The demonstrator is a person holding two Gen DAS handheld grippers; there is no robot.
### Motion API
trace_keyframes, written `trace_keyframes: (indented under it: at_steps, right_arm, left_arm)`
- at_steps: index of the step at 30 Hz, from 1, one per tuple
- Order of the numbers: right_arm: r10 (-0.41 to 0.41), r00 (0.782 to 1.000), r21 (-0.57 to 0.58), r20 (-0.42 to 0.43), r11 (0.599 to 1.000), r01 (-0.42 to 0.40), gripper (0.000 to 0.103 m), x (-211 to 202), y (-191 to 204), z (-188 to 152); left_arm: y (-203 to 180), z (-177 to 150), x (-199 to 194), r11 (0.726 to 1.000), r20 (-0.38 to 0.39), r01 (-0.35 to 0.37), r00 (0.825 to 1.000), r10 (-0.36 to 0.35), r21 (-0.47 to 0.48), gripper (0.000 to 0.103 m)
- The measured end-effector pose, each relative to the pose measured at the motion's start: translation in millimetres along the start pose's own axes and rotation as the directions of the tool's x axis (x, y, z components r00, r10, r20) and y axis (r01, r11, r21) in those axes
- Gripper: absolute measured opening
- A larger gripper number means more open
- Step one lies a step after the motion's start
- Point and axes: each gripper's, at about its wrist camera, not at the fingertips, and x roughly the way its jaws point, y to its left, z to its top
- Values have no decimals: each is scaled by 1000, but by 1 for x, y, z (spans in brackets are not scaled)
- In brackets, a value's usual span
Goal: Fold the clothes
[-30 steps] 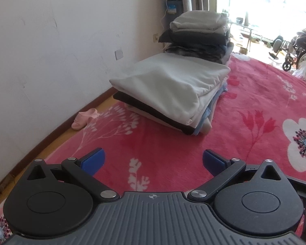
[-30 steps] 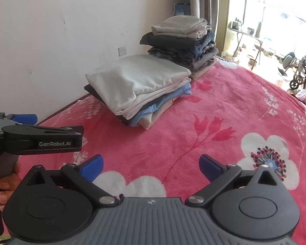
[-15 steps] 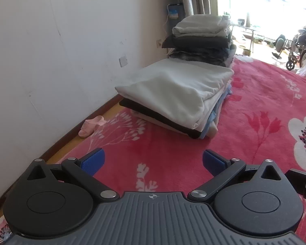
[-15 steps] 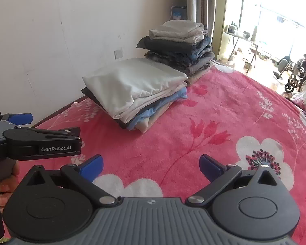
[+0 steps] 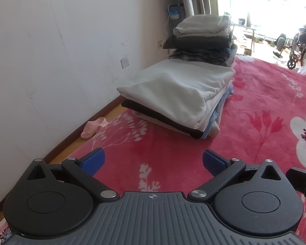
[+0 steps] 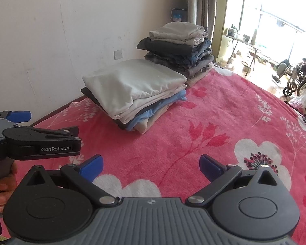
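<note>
Pink floral blanket [image 5: 255, 94] bears folded clothes [image 5: 179, 89]; left tongs [image 5: 153, 161] and right tongs [image 6: 151, 164] gape empty.

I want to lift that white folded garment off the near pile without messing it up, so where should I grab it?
Probably grip the white folded garment at its near rounded fold edge, where the layers bunch thick. Come in low from the front, over the pink blanket, one jaw sliding under the fold above the black garment.
</note>
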Motion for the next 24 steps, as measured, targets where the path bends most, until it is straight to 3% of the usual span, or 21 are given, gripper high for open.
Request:
trace_keyframes:
  at_steps: [10, 14, 17, 21, 24]
  right_arm:
    - [-32, 999, -13, 31, 999, 32, 103, 0, -5, -3]
    - [-34, 991, -94, 131, 994, 47, 103, 6, -22, 4]
    - [10, 989, -146, 146, 989, 11, 103, 24, -41, 18]
    - [60, 994, -115, 96, 992, -49, 102, 68, -65, 54]
    - [111, 991, -17, 78, 994, -110, 102, 105, -79, 78]
  left_arm:
    - [1, 2, 4, 1000, 14, -12, 1000, 12, 16, 103]
    - [14, 18, 18, 994, 4, 106, 994, -106, 15, 103]
    - [26, 37, 37, 982, 26, 189, 982, -189, 11, 103]
    - [37, 66, 74, 982, 71, 186, 980, -188, 34, 103]
    - [52, 82, 102, 983, 94, 181, 980, -177, -26, 103]
